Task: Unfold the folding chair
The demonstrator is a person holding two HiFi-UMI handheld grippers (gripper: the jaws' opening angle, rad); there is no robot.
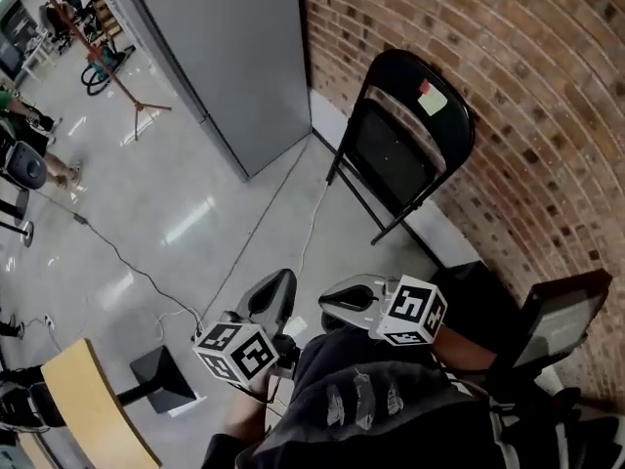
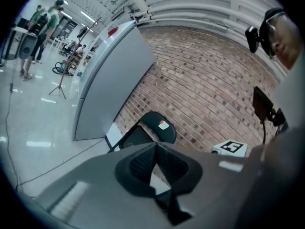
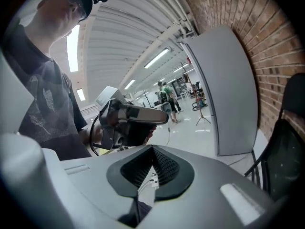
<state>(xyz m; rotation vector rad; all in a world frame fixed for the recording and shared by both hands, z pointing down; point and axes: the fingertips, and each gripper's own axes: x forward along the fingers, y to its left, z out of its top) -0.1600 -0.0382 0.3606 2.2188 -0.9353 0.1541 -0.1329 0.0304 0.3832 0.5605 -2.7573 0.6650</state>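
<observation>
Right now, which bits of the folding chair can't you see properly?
- Left gripper view: the lower part of the folding chair is hidden behind the left gripper.
- Right gripper view: most of the chair is cut off by the picture's right edge.
- Head view: the print on the chair's sticker is too small to read.
</observation>
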